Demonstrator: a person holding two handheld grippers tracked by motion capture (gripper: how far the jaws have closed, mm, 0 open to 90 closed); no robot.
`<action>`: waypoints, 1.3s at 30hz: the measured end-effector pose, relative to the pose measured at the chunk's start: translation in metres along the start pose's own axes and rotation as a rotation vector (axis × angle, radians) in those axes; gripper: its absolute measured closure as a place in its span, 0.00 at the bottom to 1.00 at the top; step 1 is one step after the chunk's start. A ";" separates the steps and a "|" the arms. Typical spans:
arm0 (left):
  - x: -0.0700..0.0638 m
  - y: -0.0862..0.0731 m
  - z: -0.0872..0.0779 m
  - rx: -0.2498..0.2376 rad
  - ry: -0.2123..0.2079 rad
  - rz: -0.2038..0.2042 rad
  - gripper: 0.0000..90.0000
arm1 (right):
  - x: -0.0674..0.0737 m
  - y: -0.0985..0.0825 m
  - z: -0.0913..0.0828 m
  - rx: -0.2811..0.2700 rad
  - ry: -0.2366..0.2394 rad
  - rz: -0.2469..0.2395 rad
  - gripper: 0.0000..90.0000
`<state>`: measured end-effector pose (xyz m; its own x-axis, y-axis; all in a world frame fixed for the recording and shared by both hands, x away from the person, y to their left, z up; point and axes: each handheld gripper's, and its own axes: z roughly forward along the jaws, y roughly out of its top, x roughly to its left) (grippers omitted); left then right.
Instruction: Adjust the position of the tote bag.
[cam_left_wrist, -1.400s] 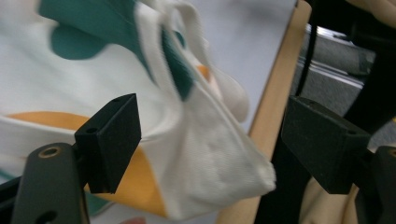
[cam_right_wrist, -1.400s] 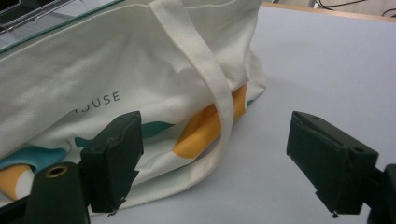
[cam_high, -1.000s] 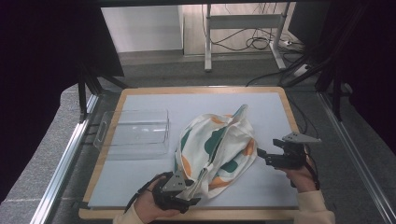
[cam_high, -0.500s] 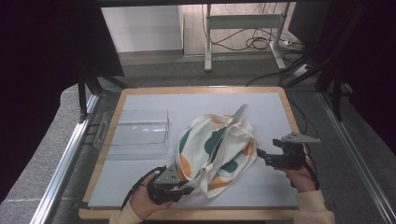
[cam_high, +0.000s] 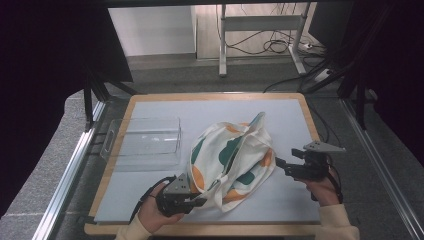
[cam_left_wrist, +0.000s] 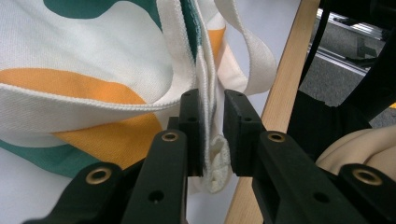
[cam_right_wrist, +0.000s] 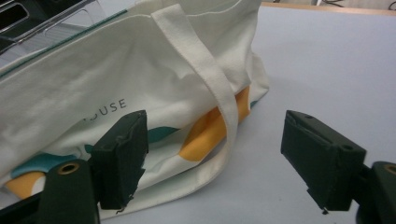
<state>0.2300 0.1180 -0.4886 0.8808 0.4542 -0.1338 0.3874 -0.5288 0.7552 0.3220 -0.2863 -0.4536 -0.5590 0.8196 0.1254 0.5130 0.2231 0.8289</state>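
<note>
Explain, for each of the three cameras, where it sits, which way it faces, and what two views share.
High view: above the table's near edge, facing forward and down; both hands show, left tool and right tool.
Left gripper view: rides the left tool, facing along jaws closing on the tote bag edge.
Right gripper view: rides the right tool, facing the bag's side.
All share the bag.

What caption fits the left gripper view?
Left gripper pinching the tote bag's gathered edge near the table's wooden rim.

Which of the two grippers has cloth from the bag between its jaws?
The left gripper: its jaws have just been closing on the tote bag's edge. The right gripper stands wide open beside the bag.
</note>
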 end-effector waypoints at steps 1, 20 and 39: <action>0.000 0.000 0.000 0.000 0.000 0.000 0.88 | 0.000 0.001 0.000 -0.002 -0.003 -0.003 0.27; 0.001 0.000 0.000 0.000 -0.015 0.010 0.87 | 0.005 0.068 0.028 0.008 -0.041 0.026 0.26; -0.001 0.001 0.001 -0.013 -0.012 0.001 0.87 | -0.006 0.088 0.065 0.065 -0.080 0.065 0.23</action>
<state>0.2302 0.1165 -0.4883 0.8844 0.4449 -0.1407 0.3830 -0.5200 0.7635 0.4126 -0.2370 -0.4165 -0.4707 0.8725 0.1310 0.5888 0.2001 0.7831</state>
